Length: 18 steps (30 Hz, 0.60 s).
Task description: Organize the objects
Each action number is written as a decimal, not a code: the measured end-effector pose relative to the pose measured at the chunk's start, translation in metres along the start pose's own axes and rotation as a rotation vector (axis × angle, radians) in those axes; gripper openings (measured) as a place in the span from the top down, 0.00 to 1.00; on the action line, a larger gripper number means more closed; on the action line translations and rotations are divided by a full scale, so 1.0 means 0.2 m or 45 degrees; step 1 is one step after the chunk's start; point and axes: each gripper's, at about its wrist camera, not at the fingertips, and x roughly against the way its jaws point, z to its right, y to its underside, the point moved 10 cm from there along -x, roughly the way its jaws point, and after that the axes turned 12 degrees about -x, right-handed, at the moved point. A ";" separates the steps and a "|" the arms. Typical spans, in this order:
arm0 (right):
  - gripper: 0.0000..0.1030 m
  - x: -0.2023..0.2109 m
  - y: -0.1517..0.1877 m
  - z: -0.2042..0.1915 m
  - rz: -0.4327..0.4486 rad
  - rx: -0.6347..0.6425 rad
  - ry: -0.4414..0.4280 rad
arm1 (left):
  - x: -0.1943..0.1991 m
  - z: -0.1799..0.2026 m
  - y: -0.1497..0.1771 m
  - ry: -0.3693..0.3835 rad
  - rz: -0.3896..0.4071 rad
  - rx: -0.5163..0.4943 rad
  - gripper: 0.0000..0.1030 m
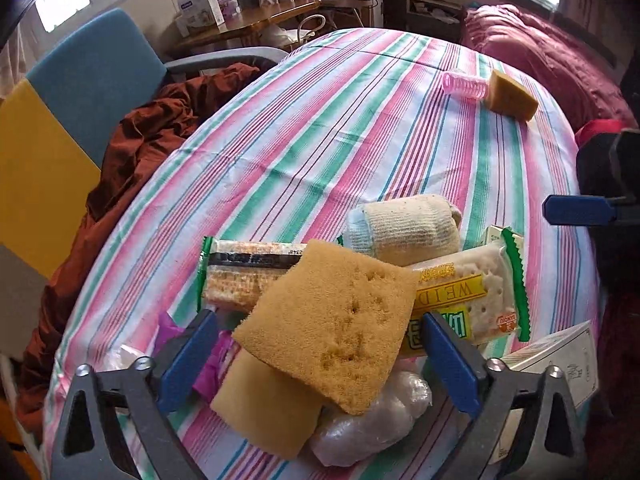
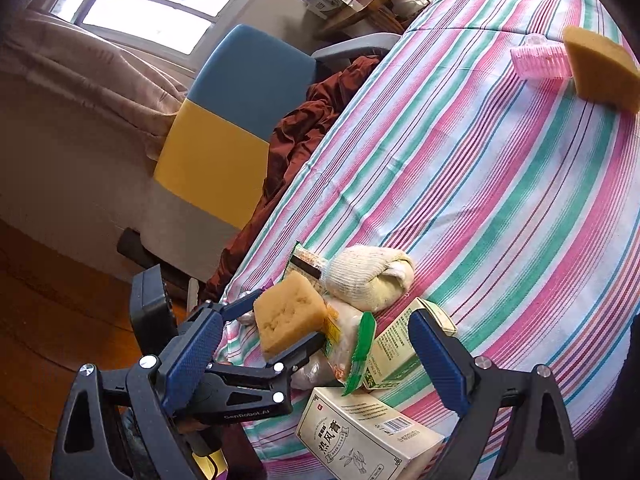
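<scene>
A heap of objects lies at the near edge of the striped table [image 1: 320, 128]. A tan sponge [image 1: 332, 328] sits on top, between the wide-open fingers of my left gripper [image 1: 320, 340]; the pads do not touch it. Under it are a second sponge [image 1: 264, 412], two cracker packs [image 1: 476, 300], a rolled cloth [image 1: 404, 228] and a plastic bag [image 1: 372, 428]. My right gripper [image 2: 316, 344] is open and empty, hovering by a cream box [image 2: 360, 436] and a green box [image 2: 396, 352]. The top sponge also shows in the right wrist view [image 2: 288, 316].
A third sponge [image 1: 512, 96] and a pink ridged cylinder [image 1: 464, 86] lie at the table's far side. A blue and yellow chair [image 1: 80, 96] with rust-brown cloth [image 1: 160, 120] stands left. A maroon quilt [image 1: 540, 48] lies behind the table.
</scene>
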 end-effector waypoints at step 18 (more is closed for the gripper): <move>0.07 -0.07 0.07 0.02 -0.071 0.077 0.120 | 0.45 0.36 0.46 -0.102 0.121 0.352 0.38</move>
